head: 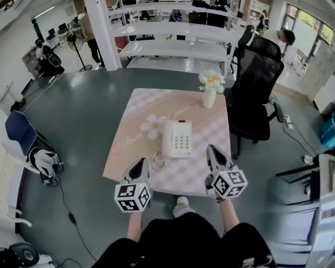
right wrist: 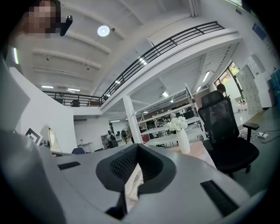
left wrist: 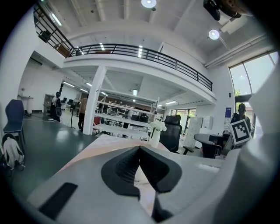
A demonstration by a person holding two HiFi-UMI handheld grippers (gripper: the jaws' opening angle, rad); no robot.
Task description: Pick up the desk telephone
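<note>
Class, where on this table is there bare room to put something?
Bare: pink checked tablecloth left of the white flower vase, and right of the white desk telephone. Crowded: near edge, by left gripper and right gripper.

Bright overhead ceiling lights (left wrist: 148,3), soft shadows, strong fisheye bending and dark edges.

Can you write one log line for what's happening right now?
left gripper: shut, empty | right gripper: shut, empty | telephone: on table, untouched, ahead of both | grasp: not yet
</note>
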